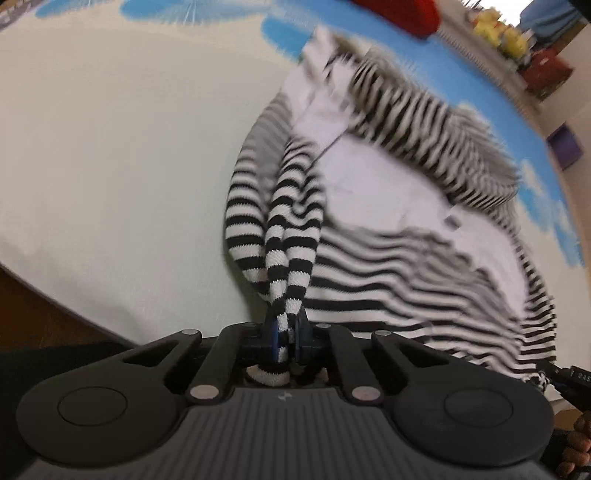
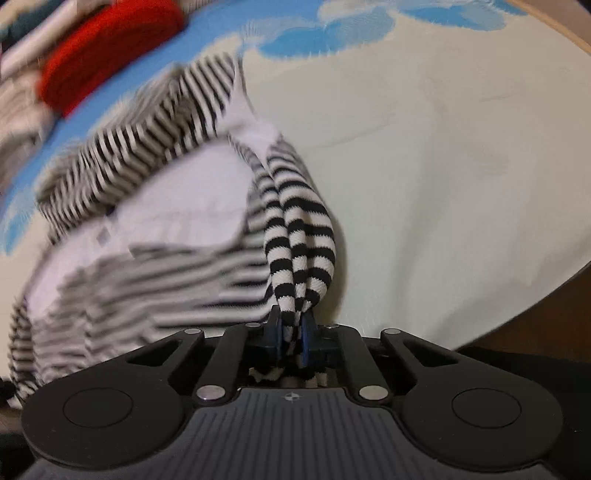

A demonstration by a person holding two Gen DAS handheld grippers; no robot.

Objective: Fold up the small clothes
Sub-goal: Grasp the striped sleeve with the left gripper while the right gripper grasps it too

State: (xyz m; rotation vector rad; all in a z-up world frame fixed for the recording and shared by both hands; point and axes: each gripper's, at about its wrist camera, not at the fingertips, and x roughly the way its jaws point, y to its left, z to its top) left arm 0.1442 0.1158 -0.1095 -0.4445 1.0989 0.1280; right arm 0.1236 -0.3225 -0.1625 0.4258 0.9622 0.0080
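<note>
Spread wide under everything is the cream cloth-covered tabletop (image 1: pixel 110 177), printed along its far side with bright blue flower shapes (image 2: pixel 332 33). On it lies the black-and-white striped knit garment with a white lining (image 1: pixel 388 229), rumpled, its far half blurred, the pale inner side turned up across the middle. In the right wrist view the same garment (image 2: pixel 155 229) fills the left of the picture. Beyond it, at the far edge, sits a red knitted piece of clothing (image 2: pixel 107 48), with a blurred pile of pale folded things just beside it; what those are is hard to tell.

Now the tools. The left claw (image 1: pixel 286 332) is pinched tight on a bunched striped corner of the garment, fabric squeezed between its blue pads (image 1: pixel 274 334) and poking out behind them. The right claw (image 2: pixel 293 332) is clamped the same way on another bunched striped corner, cloth gathered into ropey folds rising from its tips. The right tool's tip and a hand (image 1: pixel 576 443) show at the edge.
</note>
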